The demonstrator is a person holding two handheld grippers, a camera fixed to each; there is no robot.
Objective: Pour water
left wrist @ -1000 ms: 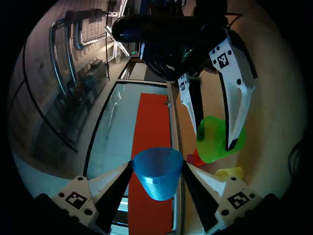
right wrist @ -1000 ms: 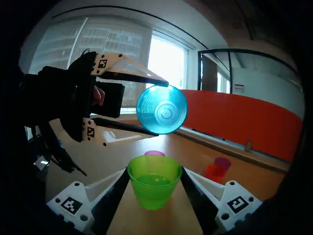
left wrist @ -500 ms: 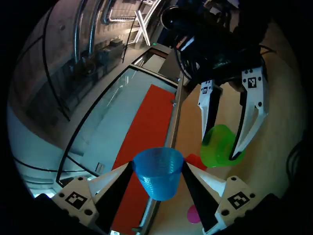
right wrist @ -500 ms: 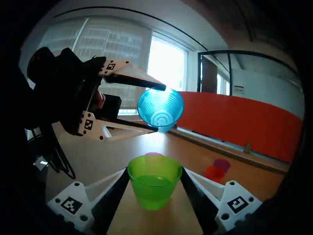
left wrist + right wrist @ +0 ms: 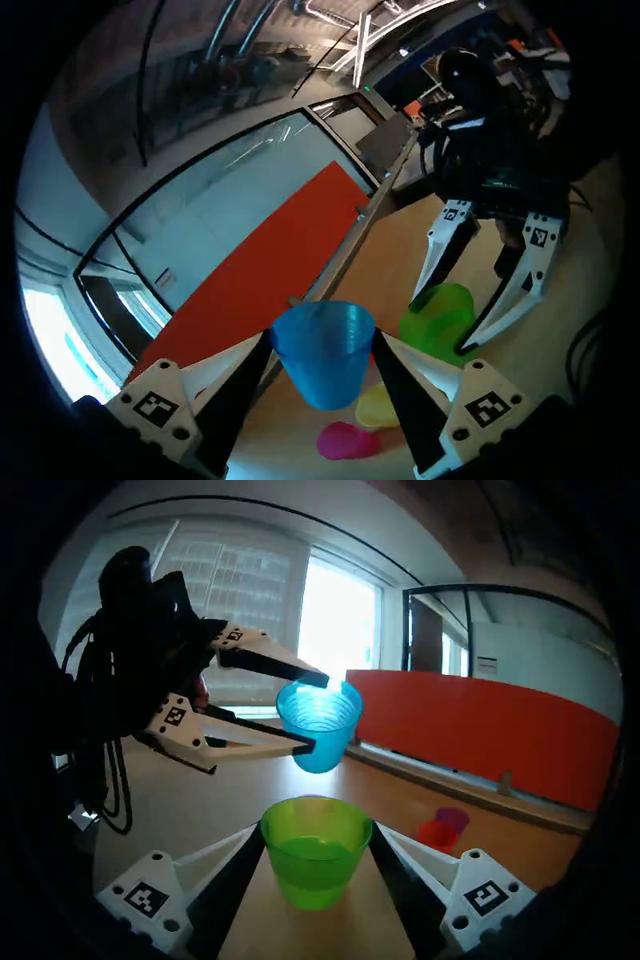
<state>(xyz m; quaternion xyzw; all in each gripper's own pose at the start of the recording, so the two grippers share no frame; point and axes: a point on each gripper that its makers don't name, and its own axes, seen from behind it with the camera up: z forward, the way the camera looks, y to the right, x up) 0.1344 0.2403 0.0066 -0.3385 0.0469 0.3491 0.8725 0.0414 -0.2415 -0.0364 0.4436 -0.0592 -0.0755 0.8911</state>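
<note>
Left gripper (image 5: 322,352): clamped on the blue cup (image 5: 322,364), one finger on each side, bottom centre of the left gripper view. In the right gripper view I see it (image 5: 316,714) reaching in from the upper left, with the cup (image 5: 320,724) at its tips.
Right gripper (image 5: 317,836): clamped on the green cup (image 5: 314,864), bottom centre of its own view. It also shows centre right in the left gripper view (image 5: 440,326), with the cup (image 5: 436,320) between its tips.
Blue cup position: above the green cup in the right gripper view, a clear gap between them.
Around: yellow cup (image 5: 376,406) and pink cup (image 5: 348,440) on the table (image 5: 200,800), low in the left gripper view. Red cup (image 5: 436,834) and purple cup (image 5: 454,818) sit right of centre in the right gripper view. Black cables (image 5: 112,784) hang at the left.
In the way: nothing between the two held cups.
Blue cup axis: close to vertical, mouth up, leaning slightly. I can't tell its contents.
Green cup axis: upright, mouth up, liquid inside.
Edges: an orange panel (image 5: 496,728) runs along the table's far edge.
Room: open tabletop left of the green cup. I can't tell whether its base touches the table.
</note>
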